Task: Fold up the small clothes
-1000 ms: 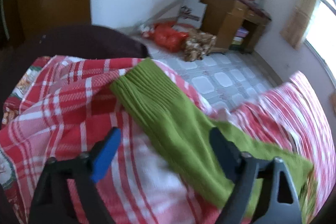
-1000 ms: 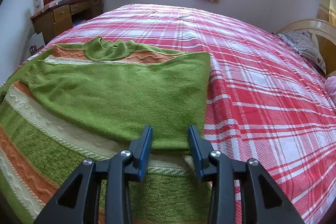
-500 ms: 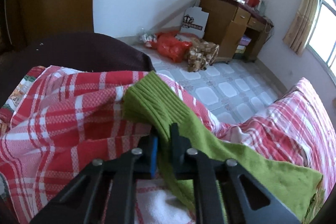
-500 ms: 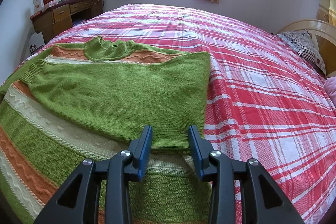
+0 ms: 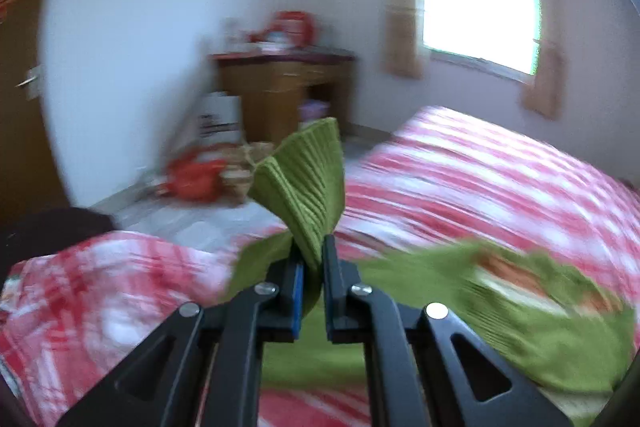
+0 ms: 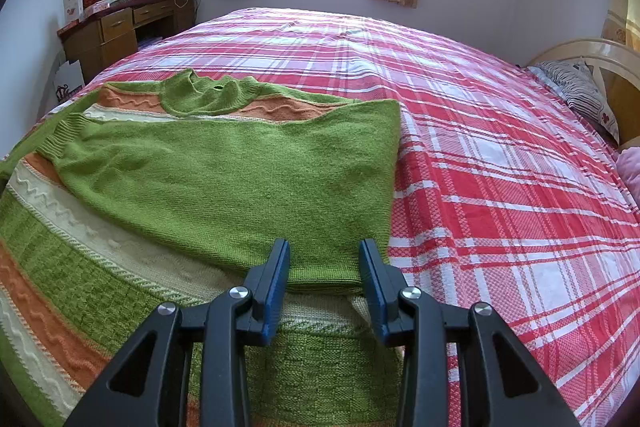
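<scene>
At the lower centre of the blurred left wrist view, the left gripper [image 5: 313, 259] is clenched on the green sweater's [image 6: 224, 179] ribbed sleeve cuff [image 5: 306, 179], lifted above the plaid bed [image 6: 500, 167], while the right gripper [image 6: 324, 267] hangs with its jaws parted, grasping nothing, over the folded sweater at the frame's lower left.

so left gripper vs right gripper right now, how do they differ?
The left gripper is shut on the sweater's ribbed green sleeve cuff, lifted clear of the bed; the right gripper is open and holds nothing. The left wrist view is motion-blurred, while the right wrist view is sharp, its fingers resting by the folded edge of the green sweater. Both share black frames with blue pads.
</scene>
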### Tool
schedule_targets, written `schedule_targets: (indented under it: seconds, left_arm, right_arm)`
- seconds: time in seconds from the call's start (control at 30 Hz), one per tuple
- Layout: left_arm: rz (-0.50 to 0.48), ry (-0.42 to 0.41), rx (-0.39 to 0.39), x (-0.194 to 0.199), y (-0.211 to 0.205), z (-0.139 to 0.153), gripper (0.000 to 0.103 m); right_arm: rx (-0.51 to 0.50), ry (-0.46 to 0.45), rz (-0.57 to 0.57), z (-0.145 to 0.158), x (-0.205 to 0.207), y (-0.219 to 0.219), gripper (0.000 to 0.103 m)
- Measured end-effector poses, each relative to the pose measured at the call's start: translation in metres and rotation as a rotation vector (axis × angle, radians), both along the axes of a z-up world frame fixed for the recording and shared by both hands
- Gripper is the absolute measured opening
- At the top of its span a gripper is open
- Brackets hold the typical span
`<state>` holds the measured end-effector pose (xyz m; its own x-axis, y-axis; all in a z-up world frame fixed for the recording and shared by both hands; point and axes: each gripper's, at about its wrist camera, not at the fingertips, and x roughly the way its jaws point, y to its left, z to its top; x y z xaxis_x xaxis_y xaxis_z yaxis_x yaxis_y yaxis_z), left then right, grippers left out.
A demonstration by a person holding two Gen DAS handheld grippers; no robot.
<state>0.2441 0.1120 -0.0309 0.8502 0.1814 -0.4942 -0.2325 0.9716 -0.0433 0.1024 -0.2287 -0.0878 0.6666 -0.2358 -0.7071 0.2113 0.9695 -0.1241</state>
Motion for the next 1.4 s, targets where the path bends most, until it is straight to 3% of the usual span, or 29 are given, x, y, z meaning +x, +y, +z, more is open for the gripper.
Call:
schedule_targets:
  seconds: [0.13, 0.33, 0.43, 0.5, 0.57, 0.63, 0.67, 0.77, 0.87, 0.93, 1.0, 1.03, 1.07, 1.17, 1.33, 1.4]
  left_arm:
    - [-0.132, 0.069, 0.031, 0.004, -0.067, -0.025, 0.008]
    - [-0.21, 0.197, 0.083, 0.01, -0.116, -0.053, 0.008]
    - [-0.231, 0.26, 0.119, 0.005, -0.12, -0.064, 0.019]
    - [-0.257, 0.267, 0.105, -0.003, -0.117, -0.066, 0.028]
    - [-0.253, 0.242, 0.095, -0.018, -0.106, -0.06, 0.066]
    - [-0.237, 0.217, 0.065, -0.033, -0.091, -0.057, 0.086]
    - [-0.228, 0.202, 0.041, -0.04, -0.082, -0.055, 0.09]
    - [-0.186, 0.201, -0.007, -0.054, -0.051, -0.056, 0.091]
    - [-0.1, 0.202, -0.007, -0.057, -0.03, -0.07, 0.091]
    - [-0.057, 0.225, -0.023, -0.055, -0.019, -0.085, 0.091]
    - [-0.062, 0.21, -0.082, -0.057, -0.014, -0.093, 0.093]
    - [-0.073, 0.198, -0.079, -0.057, -0.017, -0.093, 0.098]
    - [-0.086, 0.208, -0.071, -0.055, -0.022, -0.094, 0.102]
    - [-0.088, 0.204, -0.059, -0.054, -0.027, -0.096, 0.103]
    - [-0.092, 0.185, -0.073, -0.059, -0.023, -0.097, 0.103]
    - [-0.093, 0.179, -0.074, -0.062, -0.021, -0.097, 0.103]
  right_arm:
    - [0.0, 0.0, 0.0, 0.0, 0.0, 0.0, 0.037]
    - [-0.001, 0.0, 0.0, 0.0, 0.0, 0.001, 0.037]
    - [-0.003, 0.0, 0.0, -0.001, 0.0, 0.001, 0.037]
    - [-0.006, 0.002, 0.0, -0.001, 0.0, 0.002, 0.037]
    - [-0.01, 0.005, 0.0, -0.001, 0.001, 0.001, 0.037]
    - [-0.01, 0.005, 0.0, 0.0, 0.001, 0.0, 0.037]
    - [-0.009, 0.006, 0.0, 0.0, 0.001, -0.001, 0.038]
    - [-0.009, 0.009, -0.001, 0.0, 0.002, 0.0, 0.038]
    - [-0.023, 0.014, -0.008, 0.006, 0.004, 0.002, 0.038]
    - [0.038, -0.021, -0.005, 0.019, 0.003, 0.009, 0.038]
    - [0.222, -0.09, 0.048, 0.037, 0.003, 0.021, 0.053]
    - [0.29, -0.109, 0.077, 0.042, 0.006, 0.028, 0.073]
    - [0.342, -0.123, 0.104, 0.046, 0.01, 0.036, 0.083]
    - [0.454, -0.107, 0.214, 0.045, 0.042, 0.074, 0.083]
    - [0.458, -0.021, 0.283, 0.022, 0.092, 0.128, 0.082]
    - [0.416, 0.008, 0.297, 0.012, 0.104, 0.146, 0.078]
